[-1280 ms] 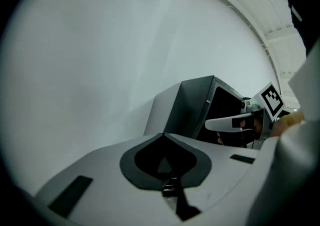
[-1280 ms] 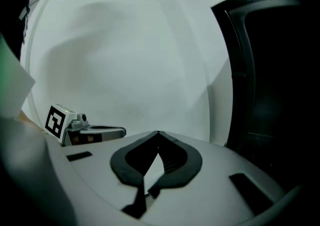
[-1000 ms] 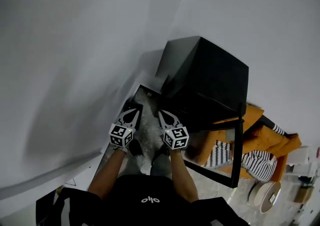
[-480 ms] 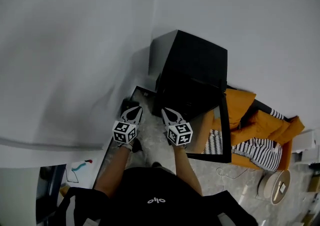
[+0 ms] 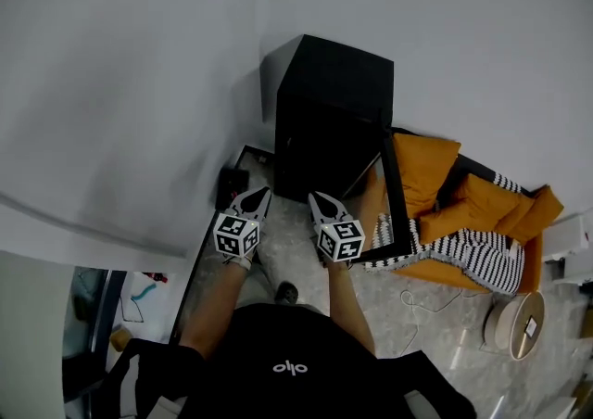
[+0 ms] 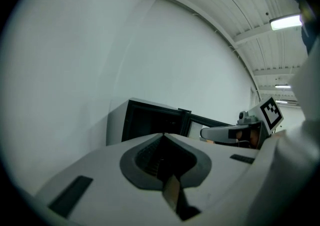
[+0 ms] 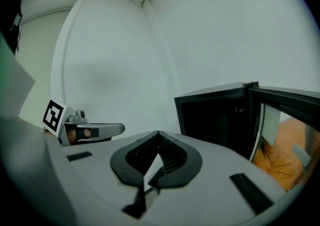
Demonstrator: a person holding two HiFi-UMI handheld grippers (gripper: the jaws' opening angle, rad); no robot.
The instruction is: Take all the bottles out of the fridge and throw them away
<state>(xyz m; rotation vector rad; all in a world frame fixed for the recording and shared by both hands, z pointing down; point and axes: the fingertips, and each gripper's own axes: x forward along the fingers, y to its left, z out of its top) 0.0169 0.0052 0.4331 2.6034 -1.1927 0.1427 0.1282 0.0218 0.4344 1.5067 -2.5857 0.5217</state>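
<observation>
A black mini fridge [image 5: 329, 116] stands against the white wall, and its glass door [image 5: 387, 187] is swung open to the right. Its inside is dark and no bottle shows in any view. My left gripper [image 5: 262, 193] and right gripper [image 5: 315, 196] are held side by side in front of the fridge, short of it. Both are shut with nothing between the jaws. In the left gripper view the shut tips [image 6: 163, 134] point at the fridge [image 6: 150, 122]. The right gripper view shows its tips [image 7: 158, 132] left of the open fridge [image 7: 215, 120] and door [image 7: 287, 104].
An orange cushioned seat with striped black-and-white fabric [image 5: 468, 222] lies right of the door. A round spool [image 5: 517, 326] and a thin cable [image 5: 419, 301] are on the stone floor at the right. A small black object [image 5: 229, 187] sits by the wall left of the fridge.
In the head view the fridge and its open door have shifted up and left, and more floor shows in front. Both grippers stay side by side and shut.
</observation>
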